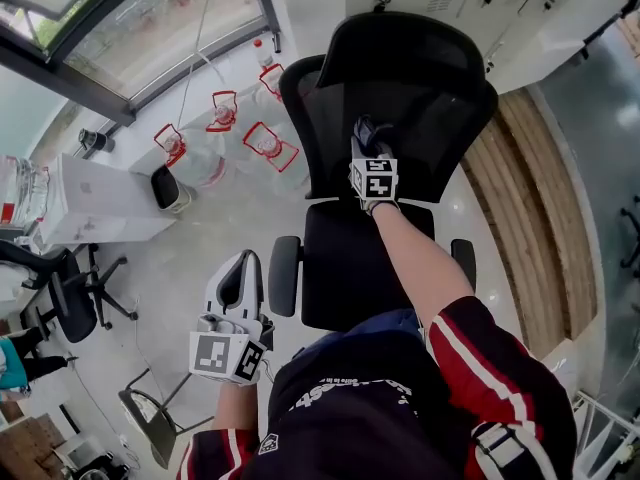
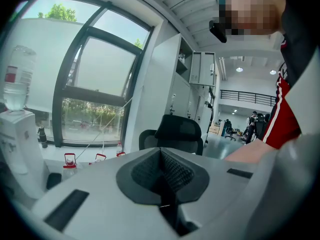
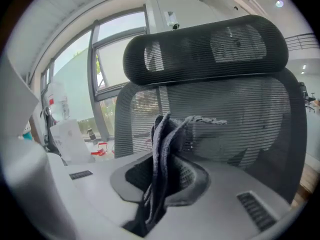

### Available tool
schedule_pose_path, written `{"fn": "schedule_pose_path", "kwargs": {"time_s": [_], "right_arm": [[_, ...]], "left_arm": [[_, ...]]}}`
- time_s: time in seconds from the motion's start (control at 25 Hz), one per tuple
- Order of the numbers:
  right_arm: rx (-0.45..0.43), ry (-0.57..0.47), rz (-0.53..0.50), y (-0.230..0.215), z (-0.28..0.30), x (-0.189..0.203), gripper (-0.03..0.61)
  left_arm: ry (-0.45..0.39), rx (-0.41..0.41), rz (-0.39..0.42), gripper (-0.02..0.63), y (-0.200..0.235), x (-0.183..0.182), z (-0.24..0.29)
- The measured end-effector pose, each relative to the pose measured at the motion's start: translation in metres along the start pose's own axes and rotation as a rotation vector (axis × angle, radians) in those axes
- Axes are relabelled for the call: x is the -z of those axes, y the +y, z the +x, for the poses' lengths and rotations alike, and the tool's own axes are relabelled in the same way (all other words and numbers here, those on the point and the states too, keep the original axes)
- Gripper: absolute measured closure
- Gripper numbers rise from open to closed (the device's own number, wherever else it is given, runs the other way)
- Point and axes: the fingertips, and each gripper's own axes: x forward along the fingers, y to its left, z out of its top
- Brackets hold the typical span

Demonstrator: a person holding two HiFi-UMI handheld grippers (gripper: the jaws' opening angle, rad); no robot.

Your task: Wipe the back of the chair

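Note:
A black mesh office chair [image 1: 400, 98] stands in front of me, its backrest [image 3: 230, 119] and headrest [image 3: 210, 49] filling the right gripper view. My right gripper [image 1: 372, 143] is shut on a grey cloth [image 3: 165, 149], whose folds stick up between the jaws close to the mesh backrest. Whether the cloth touches the mesh cannot be told. My left gripper [image 1: 240, 283] hangs low at my left side, shut with nothing between its jaws; the chair [image 2: 175, 134] shows far off in its view.
Several large water bottles with red handles [image 1: 225, 128] stand on the floor left of the chair, below a big window. A white water dispenser [image 2: 17, 134] is at the left. A second black office chair [image 1: 70, 298] stands at far left. White lockers [image 1: 520, 8] line the back.

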Motion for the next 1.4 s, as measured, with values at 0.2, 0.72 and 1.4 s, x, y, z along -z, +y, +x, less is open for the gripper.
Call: {"fn": "schedule_pose_path", "kwargs": {"time_s": [0.2, 0.72, 1.4], "right_arm": [[-0.075, 0.006, -0.041, 0.048, 0.020, -0.002, 0.514], [-0.363, 0.049, -0.042, 0.171, 0.038, -0.003, 0.514], [-0.176, -0.081, 0.071, 0.017, -0.165, -0.002, 0.512]], "left_arm": [[-0.002, -0.037, -0.013, 0.591, 0.015, 0.002, -0.010], [-0.015, -0.110, -0.035, 0.591, 0.049, 0.005, -0.041], [-0.073, 0.221, -0.022, 0.591, -0.067, -0.023, 0.046]]}}
